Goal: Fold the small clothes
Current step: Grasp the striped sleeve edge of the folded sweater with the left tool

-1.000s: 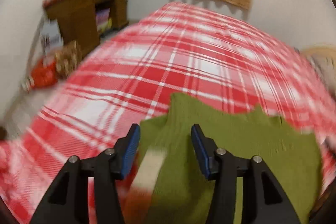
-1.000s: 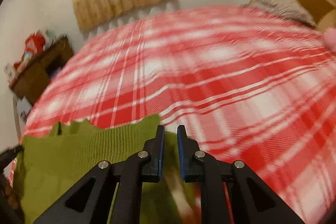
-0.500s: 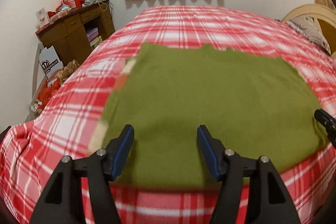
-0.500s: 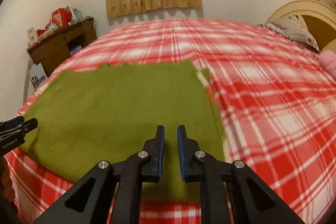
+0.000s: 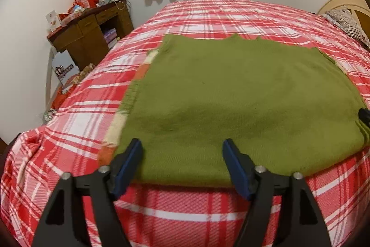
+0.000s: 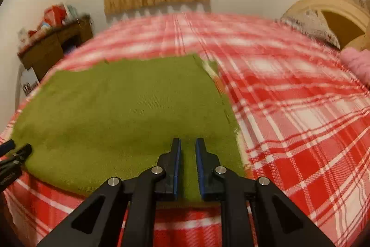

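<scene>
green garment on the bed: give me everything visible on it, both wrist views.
The green garment looks like a fine-ribbed knit, olive green, spread flat and smooth on the red plaid bedspread, near edge at the bed's front edge. Its far edge is jagged. Cream and orange striped strips, possibly sleeves, peek out along both sides. The left gripper, jaws wide and just opened, frames the near edge without pressing it. The right gripper is nearly closed over the near right corner; an actual pinch can't be confirmed.

Spread green garment (image 5: 242, 105) flat over plaid bedspread (image 5: 208, 15); opened left gripper (image 5: 182, 149) wider, releasing near hem.
</scene>
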A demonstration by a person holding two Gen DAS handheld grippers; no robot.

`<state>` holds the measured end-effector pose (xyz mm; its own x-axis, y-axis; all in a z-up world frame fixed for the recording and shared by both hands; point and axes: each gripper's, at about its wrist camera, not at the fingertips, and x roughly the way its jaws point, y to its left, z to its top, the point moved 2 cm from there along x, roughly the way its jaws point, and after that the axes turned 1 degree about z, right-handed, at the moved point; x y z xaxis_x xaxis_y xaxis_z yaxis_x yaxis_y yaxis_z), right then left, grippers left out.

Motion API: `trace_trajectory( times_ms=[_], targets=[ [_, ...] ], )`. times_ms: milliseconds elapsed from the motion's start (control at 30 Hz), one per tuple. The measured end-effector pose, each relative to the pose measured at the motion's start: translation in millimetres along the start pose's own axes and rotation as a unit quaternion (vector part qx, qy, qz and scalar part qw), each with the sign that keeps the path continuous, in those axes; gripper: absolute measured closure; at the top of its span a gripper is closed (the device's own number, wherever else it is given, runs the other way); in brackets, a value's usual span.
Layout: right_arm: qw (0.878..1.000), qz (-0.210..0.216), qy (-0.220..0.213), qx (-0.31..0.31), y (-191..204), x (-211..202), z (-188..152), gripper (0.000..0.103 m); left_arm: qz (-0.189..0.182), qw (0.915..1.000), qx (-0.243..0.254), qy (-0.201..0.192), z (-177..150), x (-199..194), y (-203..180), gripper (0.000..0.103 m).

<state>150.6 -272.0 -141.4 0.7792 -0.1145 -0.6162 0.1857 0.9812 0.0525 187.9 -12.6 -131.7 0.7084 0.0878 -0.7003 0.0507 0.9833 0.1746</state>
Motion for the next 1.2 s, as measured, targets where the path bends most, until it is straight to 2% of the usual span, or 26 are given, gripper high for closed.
trace_trajectory(
  times_ms=[100,167,233,333,433,533,567,600,667,733,867,933,967,1000,1033,1133,1167,1200],
  targets=[
    [0.999,0.038,0.009,-0.025,23.9,-1.2,-3.8,0.09,-0.002,0.9994,-0.035,-0.003,-3.0,-3.2,19.5,0.012],
    [0.998,0.04,0.022,-0.04,30.2,6.8,-10.2,0.09,-0.01,0.9972,-0.074,-0.005,-6.4,-3.7,36.2,0.008],
    [0.998,0.042,0.037,-0.036,27.2,18.8,-19.4,0.089,-0.015,0.9935,-0.113,-0.003,-9.6,0.2,53.3,0.008],
    [0.998,0.058,0.029,-0.021,23.6,15.6,-20.0,0.089,-0.033,0.9866,-0.16,0.011,-11.9,14.9,68.9,0.008],
    [0.997,0.066,0.024,-0.015,22.8,15.1,-21.7,0.088,-0.08,0.9745,-0.208,0.025,-9.6,31.1,74.3,0.008],
    [0.997,0.069,0.021,-0.013,22.2,14.4,-23.4,0.088,-0.093,0.971,-0.219,0.019,-3.6,37.1,65.4,0.008],
    [0.997,0.069,0.02,-0.013,22.1,14.9,-23.5,0.088,-0.106,0.97,-0.218,0.022,-1.3,37.9,60.3,0.011],
    [0.997,0.07,0.019,-0.013,22.0,14.8,-23.8,0.088,-0.116,0.9694,-0.216,0.018,1.0,36.0,54.6,0.024],
    [0.997,0.071,0.017,-0.013,21.9,14.4,-24.4,0.088,-0.131,0.9693,-0.207,0.019,2.9,35.9,46.1,0.035],
    [0.997,0.072,0.016,-0.012,21.7,13.7,-24.8,0.087,-0.131,0.9669,-0.218,0.018,3.4,39.5,47.7,0.035],
    [0.997,0.077,0.015,-0.009,20.6,13.4,-26.1,0.087,-0.167,0.943,-0.287,0.016,4.2,45.8,64.2,0.035],
    [0.997,0.078,0.015,-0.008,20.5,13.6,-25.9,0.087,-0.169,0.9381,-0.302,0.016,4.2,47.7,65.7,0.036],
    [0.997,0.079,0.015,-0.007,20.3,13.5,-26.0,0.087,-0.161,0.9403,-0.299,0.016,6.1,48.3,64.4,0.045],
    [0.997,0.08,0.015,-0.006,20.2,13.5,-25.6,0.087,-0.145,0.9458,-0.291,0.015,8.2,46.9,63.2,0.066],
    [0.997,0.081,0.015,-0.005,20.3,13.1,-25.9,0.087,-0.142,0.9479,-0.285,0.014,8.2,46.4,62.9,0.076],
    [0.996,0.082,0.014,-0.004,20.4,12.8,-26.1,0.087,-0.141,0.9504,-0.277,0.008,10.6,40.9,61.8,0.081],
    [0.997,0.082,0.014,-0.004,20.6,13.0,-26.1,0.087,-0.133,0.9547,-0.266,0.003,12.7,37.7,59.6,0.082],
    [0.997,0.082,0.014,-0.005,20.6,12.9,-26.0,0.087,-0.114,0.9635,-0.242,-0.007,17.0,32.2,53.2,0.083]
  ],
)
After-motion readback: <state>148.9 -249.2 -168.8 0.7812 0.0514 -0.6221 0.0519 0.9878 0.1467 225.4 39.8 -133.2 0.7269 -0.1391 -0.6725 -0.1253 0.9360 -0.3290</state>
